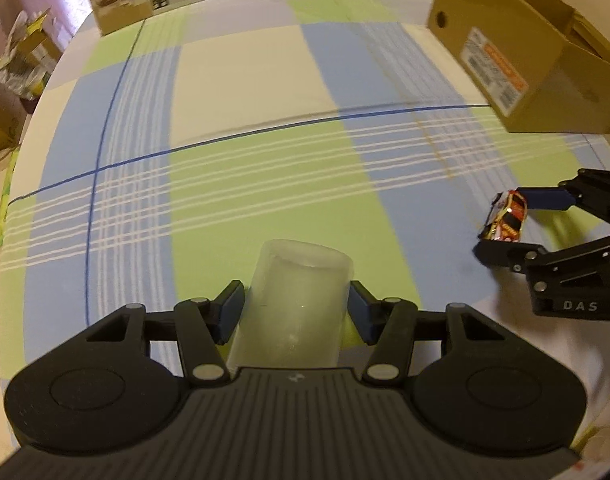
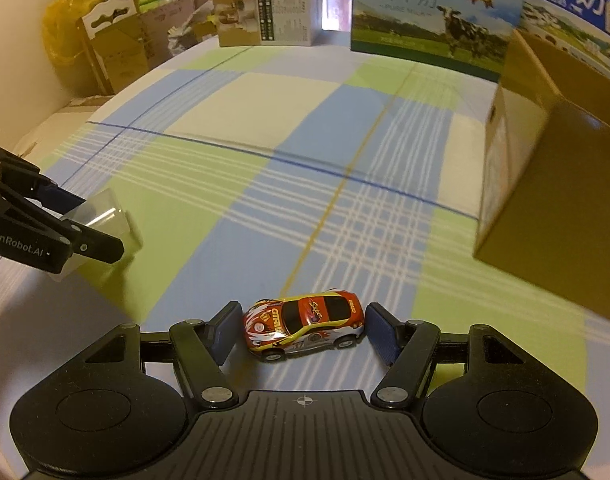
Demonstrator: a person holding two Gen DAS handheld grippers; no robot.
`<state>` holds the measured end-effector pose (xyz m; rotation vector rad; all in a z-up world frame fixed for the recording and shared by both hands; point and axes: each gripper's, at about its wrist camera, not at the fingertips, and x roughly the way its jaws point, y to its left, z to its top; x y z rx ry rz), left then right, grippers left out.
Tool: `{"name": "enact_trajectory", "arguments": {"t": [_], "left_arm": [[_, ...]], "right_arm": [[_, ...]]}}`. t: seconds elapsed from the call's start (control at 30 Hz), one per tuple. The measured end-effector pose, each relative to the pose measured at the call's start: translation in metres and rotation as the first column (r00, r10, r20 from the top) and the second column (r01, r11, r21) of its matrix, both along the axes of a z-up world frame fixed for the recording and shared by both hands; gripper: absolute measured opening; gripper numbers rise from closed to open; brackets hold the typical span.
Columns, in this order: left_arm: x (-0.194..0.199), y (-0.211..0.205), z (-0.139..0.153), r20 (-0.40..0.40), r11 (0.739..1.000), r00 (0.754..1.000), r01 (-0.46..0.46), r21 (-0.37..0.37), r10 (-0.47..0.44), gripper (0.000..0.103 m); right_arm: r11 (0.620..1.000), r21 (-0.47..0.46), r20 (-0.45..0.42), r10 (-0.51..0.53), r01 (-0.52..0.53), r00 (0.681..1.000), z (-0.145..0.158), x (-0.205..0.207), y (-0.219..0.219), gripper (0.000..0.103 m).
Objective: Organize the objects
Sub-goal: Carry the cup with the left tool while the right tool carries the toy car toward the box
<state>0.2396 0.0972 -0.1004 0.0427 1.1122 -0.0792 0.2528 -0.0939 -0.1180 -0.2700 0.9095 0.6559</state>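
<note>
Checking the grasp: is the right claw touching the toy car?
Apart. The right wrist view shows cloth between both pads of the right claw and the toy car.

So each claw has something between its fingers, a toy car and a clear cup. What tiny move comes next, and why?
Probably the right gripper should close a little on the toy car: its pads flank the car with slim gaps showing, and the car looks to sit on the checked cloth. The left gripper likewise brackets the clear cup. The open cardboard box nearby seems the likely destination.
</note>
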Motion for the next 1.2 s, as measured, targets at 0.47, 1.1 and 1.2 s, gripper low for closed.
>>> {"name": "enact_trajectory", "arguments": {"t": [0.47, 1.1, 1.2], "left_arm": [[-0.01, -0.065, 0.04, 0.101, 0.995, 0.99, 0.102, -0.008, -0.101, 0.052], [0.0, -0.179, 0.083, 0.203, 0.981, 0.961, 0.193, -0.003, -0.189, 0.052], [0.005, -0.195, 0.088, 0.215, 0.979, 0.956, 0.203, 0.001, -0.198, 0.052]], "right_arm": [[0.995, 0.068, 0.033, -0.079, 0.076, 0.996, 0.04, -0.026, -0.053, 0.064], [0.978, 0.158, 0.085, -0.151, 0.136, 0.985, 0.098, -0.024, -0.161, 0.064], [0.974, 0.171, 0.096, -0.164, 0.146, 0.982, 0.106, -0.019, -0.179, 0.064]]}}
